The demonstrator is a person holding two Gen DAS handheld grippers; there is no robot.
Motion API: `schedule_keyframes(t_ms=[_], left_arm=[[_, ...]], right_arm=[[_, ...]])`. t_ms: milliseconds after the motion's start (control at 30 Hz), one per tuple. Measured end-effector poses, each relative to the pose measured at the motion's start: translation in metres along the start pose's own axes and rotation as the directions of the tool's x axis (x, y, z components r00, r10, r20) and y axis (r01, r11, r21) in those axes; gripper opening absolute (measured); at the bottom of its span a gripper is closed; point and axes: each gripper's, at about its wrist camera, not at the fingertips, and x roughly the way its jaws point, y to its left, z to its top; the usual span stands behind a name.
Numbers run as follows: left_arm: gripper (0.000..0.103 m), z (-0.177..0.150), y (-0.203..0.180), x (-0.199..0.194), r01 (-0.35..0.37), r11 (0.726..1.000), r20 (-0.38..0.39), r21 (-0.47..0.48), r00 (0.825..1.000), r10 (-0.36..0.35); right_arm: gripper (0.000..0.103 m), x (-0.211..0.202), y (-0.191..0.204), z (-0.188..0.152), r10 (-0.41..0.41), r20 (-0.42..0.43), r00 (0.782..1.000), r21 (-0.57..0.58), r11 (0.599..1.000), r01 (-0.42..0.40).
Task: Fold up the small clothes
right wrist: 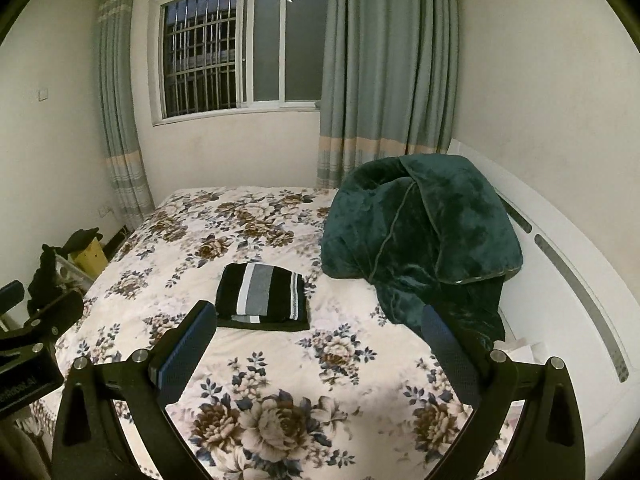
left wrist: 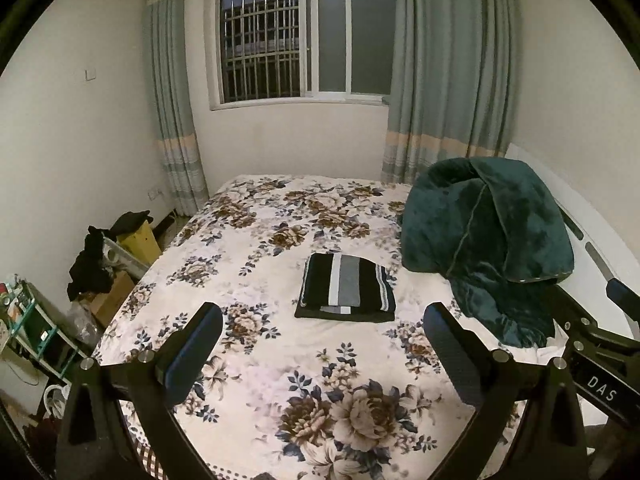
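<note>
The folded striped garment (left wrist: 346, 289) lay flat on the floral bed (left wrist: 256, 364), ahead of and apart from both tools, with the left tool (left wrist: 324, 354) and the right tool (right wrist: 320, 354) each spread wide and empty above the bedspread, beside a green blanket (left wrist: 484, 240).

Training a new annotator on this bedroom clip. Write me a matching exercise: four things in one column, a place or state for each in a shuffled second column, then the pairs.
Things
1. striped garment
2. green blanket
3. left gripper
4. yellow box

Places or states
A. heaped at the right of the bed, by the headboard
B. on the floor left of the bed
C. folded flat, mid-bed
D. open, holding nothing, above the bedspread

Pairs: 1-C, 2-A, 3-D, 4-B
</note>
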Motion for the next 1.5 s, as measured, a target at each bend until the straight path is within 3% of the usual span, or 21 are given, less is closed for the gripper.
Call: schedule_keyframes(t_ms=[1500], left_arm=[[0.103,-0.002,0.009,-0.01,-0.022,1.0,0.001,-0.009,1.0,0.022]], right_arm=[[0.103,0.006,0.011,0.005,0.012,0.011,1.0,-0.034,0.999,-0.011]])
